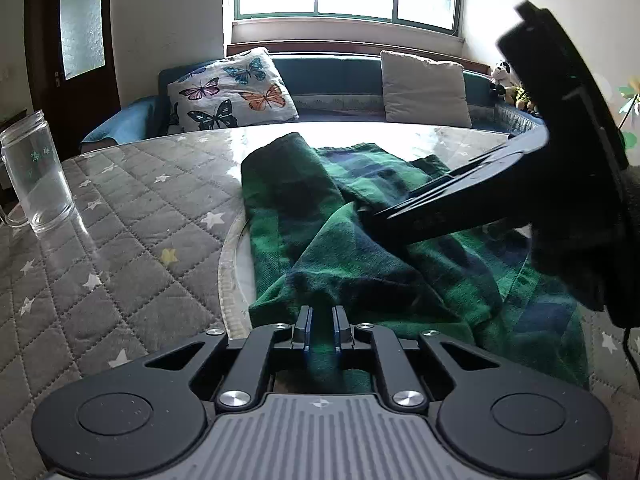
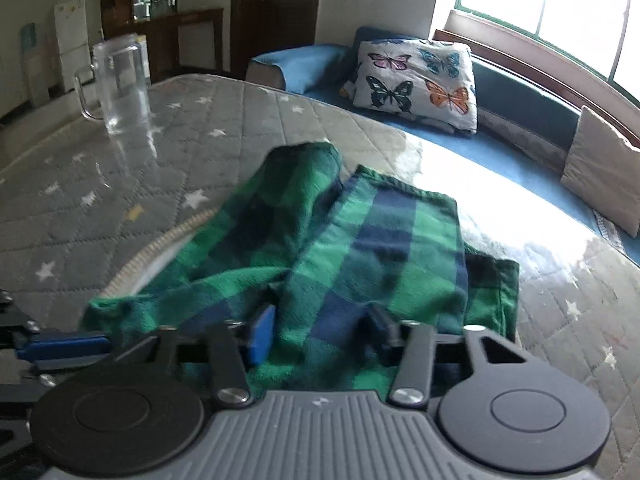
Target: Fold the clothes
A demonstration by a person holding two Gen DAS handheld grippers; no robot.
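I have the green plaid garment [image 1: 360, 248] lying rumpled on the quilted counter [image 1: 140, 208], roughly bunched lengthwise, so folding is barely under way: no neat crease yet, and edges overlap unevenly. My left tongs [image 1: 321, 328] are pinched together on the near hem of the cloth. My right tongs [image 2: 320, 328] stand partly apart with a fold of cloth between them; I judge no firm clamp there. A glass mug [image 1: 36, 176] stands well apart. Left: square and flatten.
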